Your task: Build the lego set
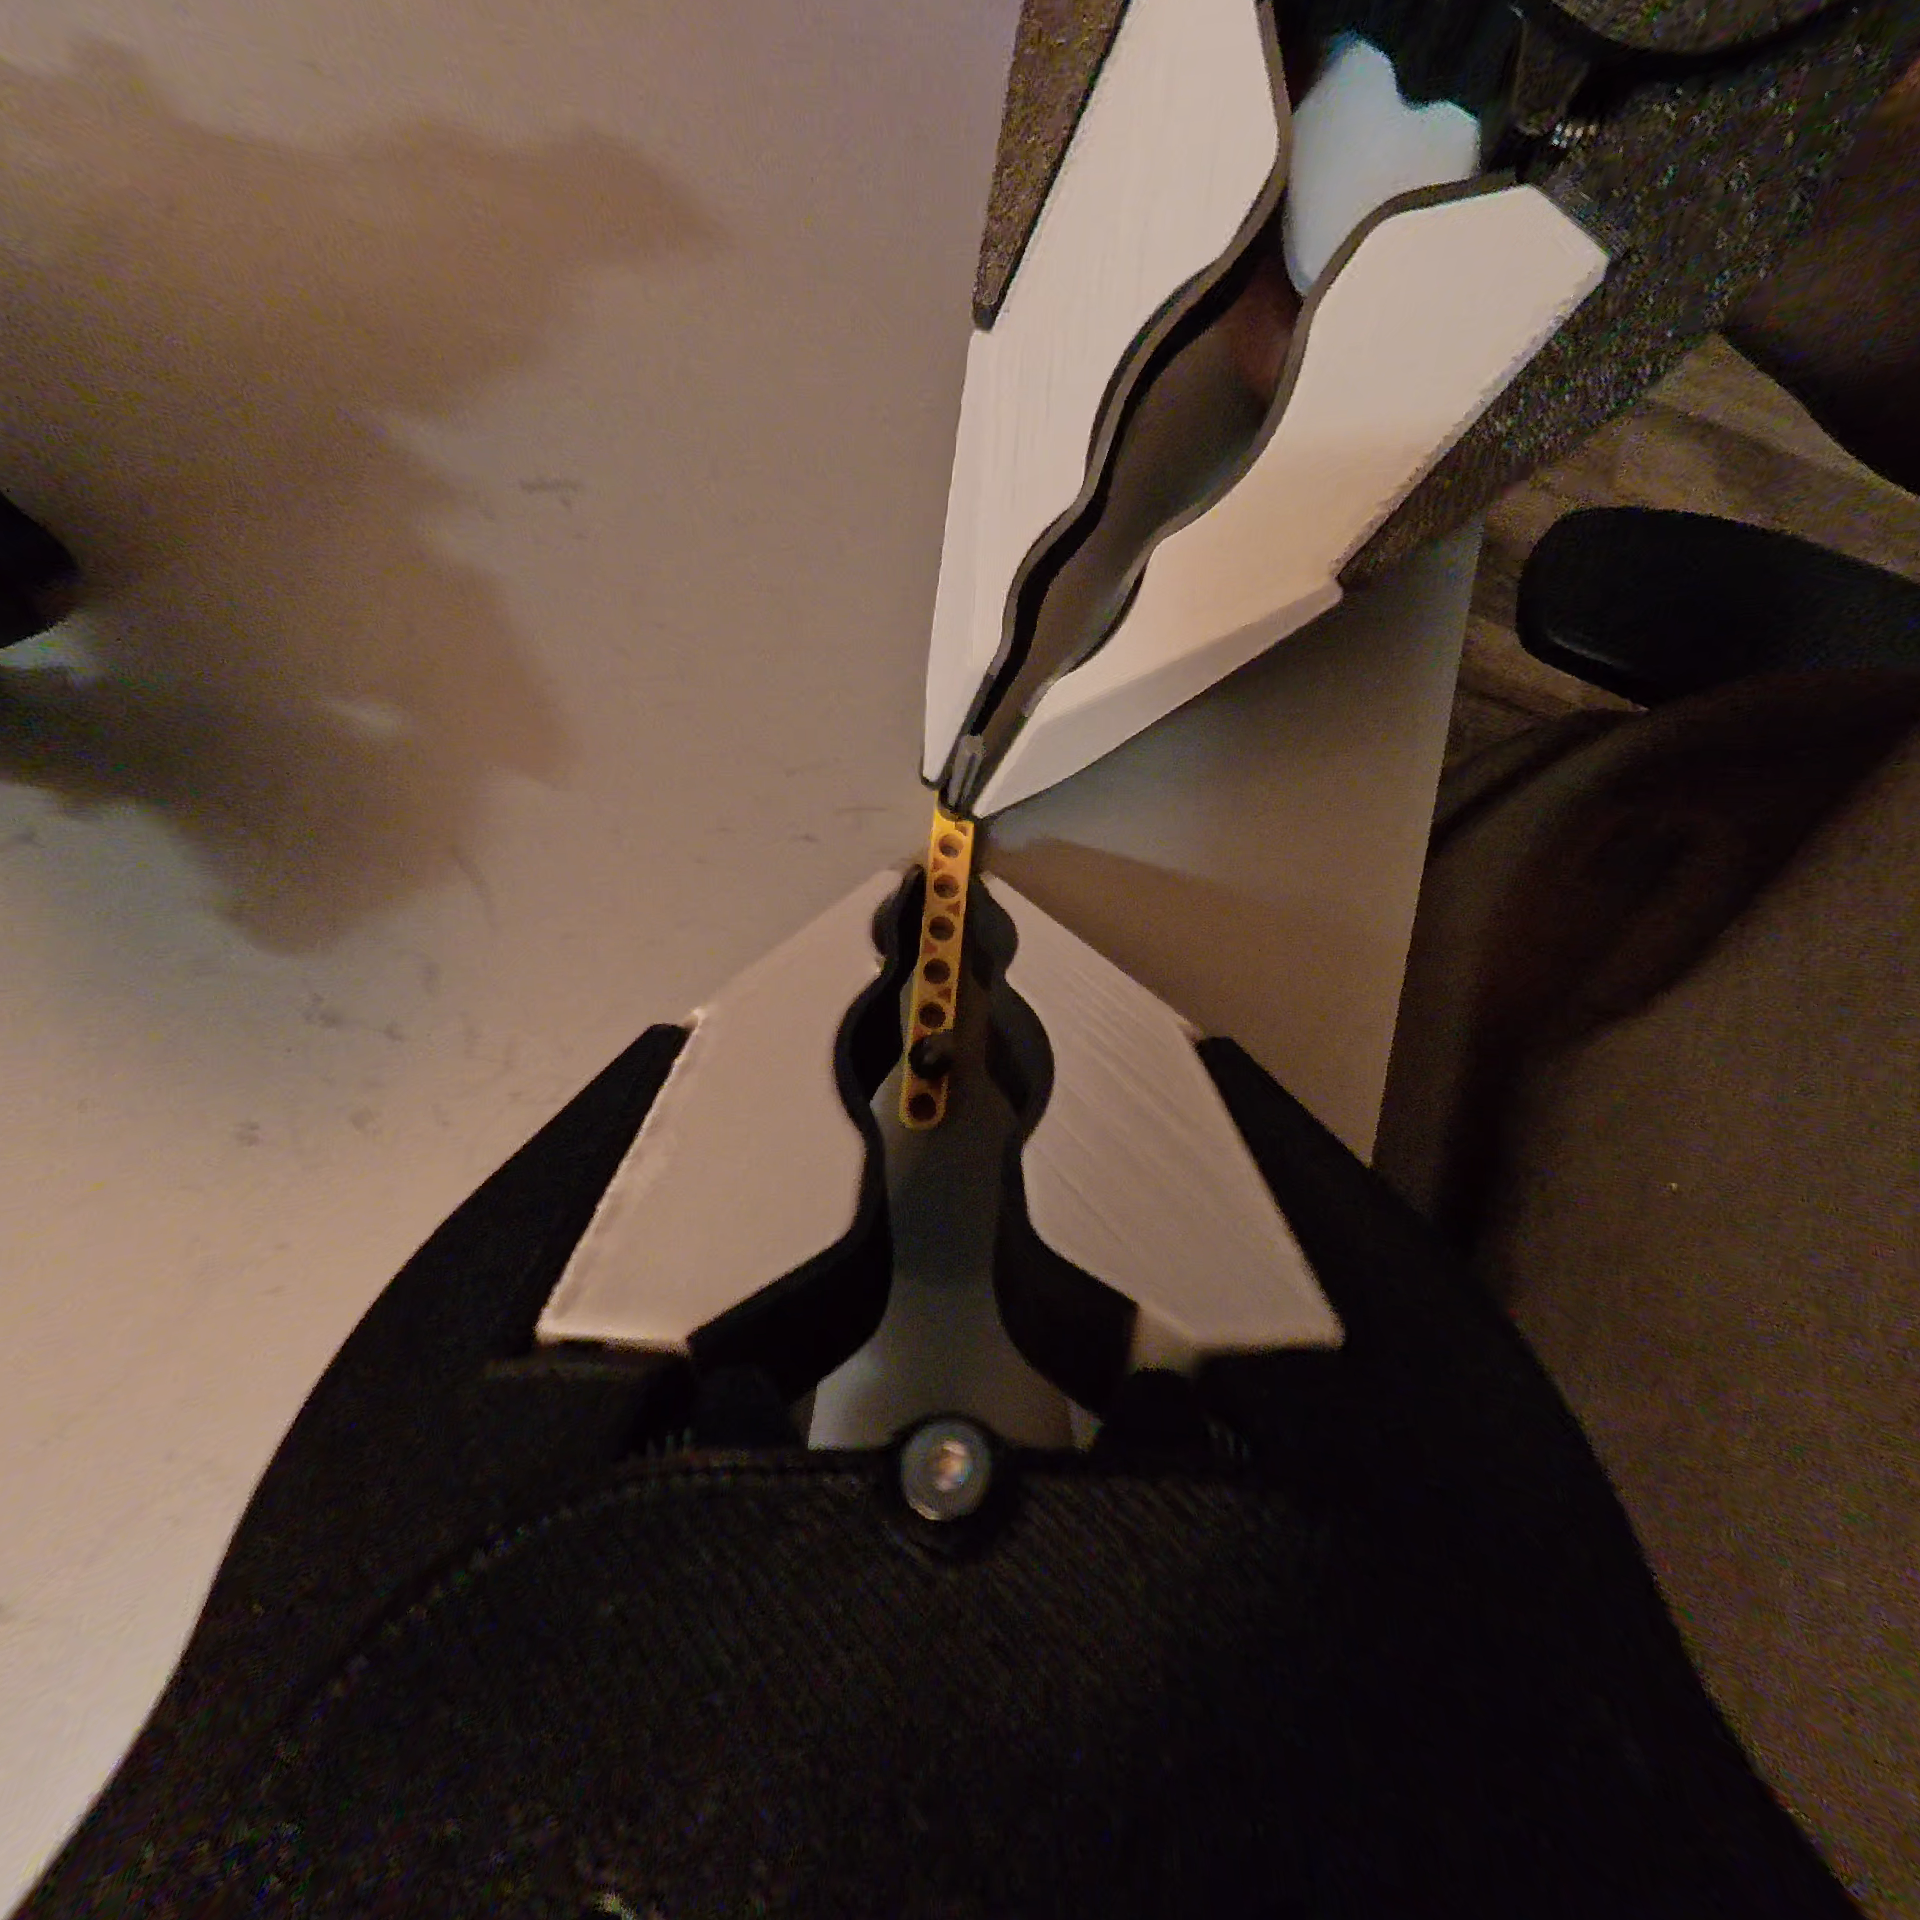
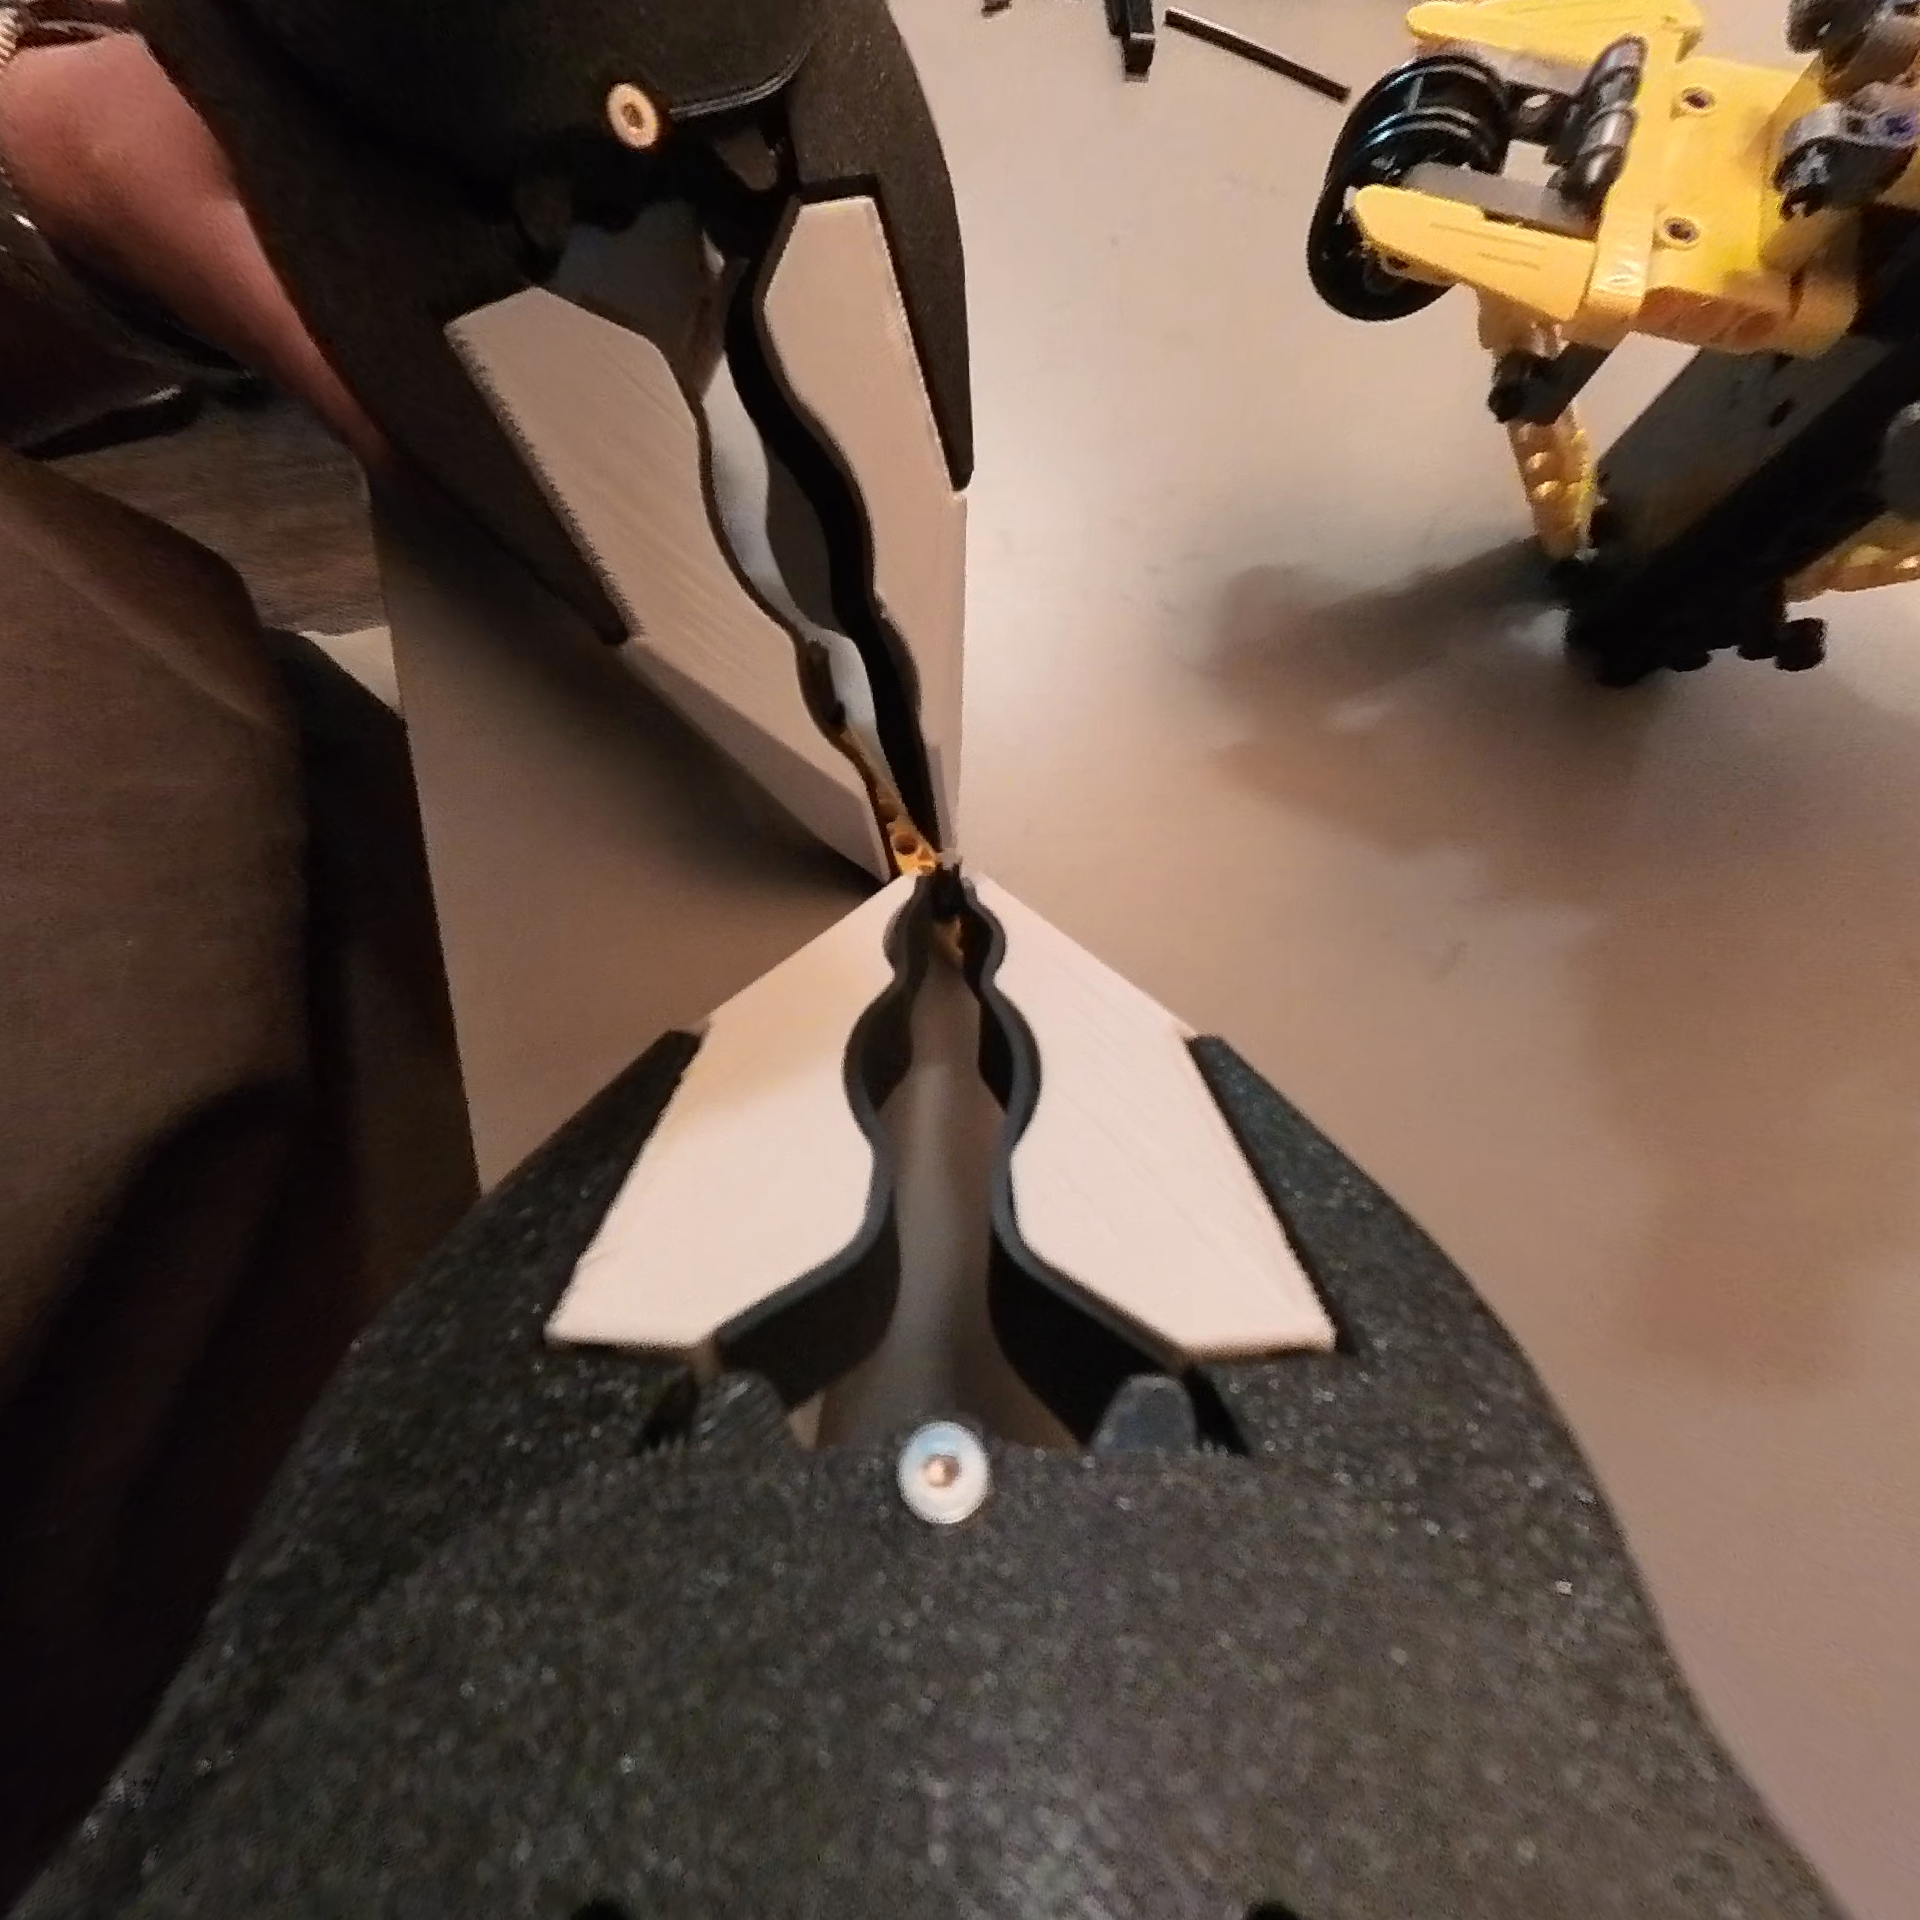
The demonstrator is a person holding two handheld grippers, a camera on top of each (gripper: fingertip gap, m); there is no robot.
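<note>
The left gripper (image 1: pixel 940 894) is closed on a yellow perforated beam (image 1: pixel 935 977). The right gripper (image 2: pixel 943 896) pinches what seems a black pin (image 2: pixel 945 891) at the beam's end, near the desk (image 1: pixel 416 935) edge.

two grippers: left gripper (image 1: pixel 940 894) at 6 o'clock in the left wrist view, right gripper (image 1: pixel 961 795) coming in from 1 o'clock. one thin yellow beam (image 1: pixel 940 971) with a row of round holes, pinched by both, one end each. one small black pin (image 1: pixel 928 1057) stuck in the beam. one yellow and black toy model (image 2: pixel 1621 260) at 2 o'clock in the right wrist view. a few loose black sticks (image 2: pixel 1252 47) at 12 o'clock, too small to count well. one pale table (image 1: pixel 520 520).
</note>
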